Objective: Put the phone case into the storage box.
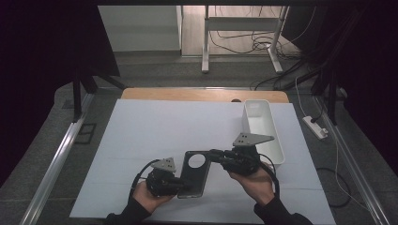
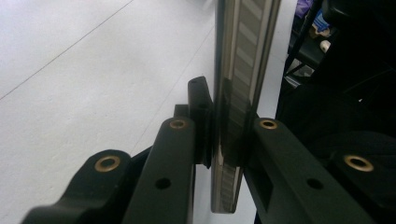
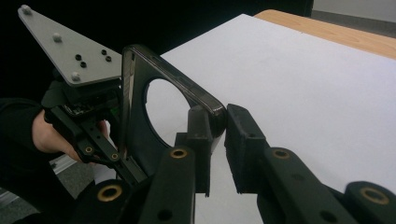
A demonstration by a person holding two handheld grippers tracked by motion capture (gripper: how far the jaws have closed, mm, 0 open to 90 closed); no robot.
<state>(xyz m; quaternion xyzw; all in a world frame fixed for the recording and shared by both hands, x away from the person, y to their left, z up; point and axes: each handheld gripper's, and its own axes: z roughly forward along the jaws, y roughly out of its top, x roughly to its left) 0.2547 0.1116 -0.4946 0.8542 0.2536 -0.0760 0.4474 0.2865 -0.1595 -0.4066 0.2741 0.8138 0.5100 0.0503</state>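
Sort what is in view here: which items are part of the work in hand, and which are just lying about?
In use: dark flat phone case with round cutout, left tongs, right tongs, both clamped on the case's edges.
Lying about: white rectangular plastic bin, white power strip on the floor.

Two forearms in dark sleeves come in from the near edge in the high view, each bare hand wrapped around the body of a black two-jaw gripper.

The left hand (image 1: pixel 149 197) grips its left gripper (image 1: pixel 180 186) from below and behind, the grey three-cornered plate on top, the jaws pointing to the right. In the left gripper view its black fingers (image 2: pixel 180 140) stand close together, clamped from both sides.

The right hand (image 1: pixel 253 180) cradles the right gripper (image 1: pixel 213 153) from underneath, the jaws pointing left toward the other hand. In the right gripper view its black fingers (image 3: pixel 201 135) are nearly together, pinching.
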